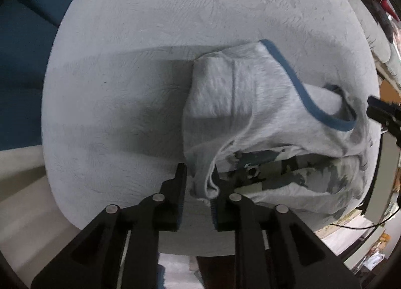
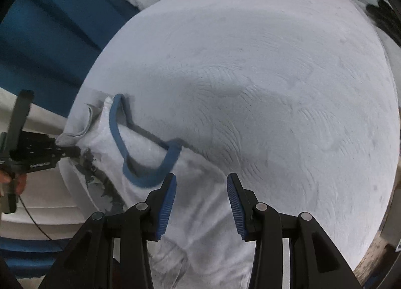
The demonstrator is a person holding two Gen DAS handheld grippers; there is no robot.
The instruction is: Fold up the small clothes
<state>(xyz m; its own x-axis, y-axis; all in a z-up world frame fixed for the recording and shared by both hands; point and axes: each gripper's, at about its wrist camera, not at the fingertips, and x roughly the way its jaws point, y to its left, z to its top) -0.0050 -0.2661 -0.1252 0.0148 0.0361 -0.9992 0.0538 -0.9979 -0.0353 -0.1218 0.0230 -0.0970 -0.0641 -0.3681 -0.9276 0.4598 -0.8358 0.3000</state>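
The grey T-shirt [image 1: 250, 103] lies crumpled on the bed [image 1: 150, 38], near edge, blue neckband [image 1: 313, 111] uppermost. The left gripper [image 1: 199, 176] has a fabric fold between slightly parted jaws; firm pinching cannot be confirmed. The right gripper [image 2: 201, 188] hovers over the shirt, jaws spread, empty. Step in hand: gripping edges. Next: secure both sides, spread flat.

The shirt [image 1: 253, 93] is seen as soft heathered cloth with ribbed blue trim [image 1: 310, 106], the bed [image 1: 140, 46] as matt embossed fabric, the claws as matt black plastic.
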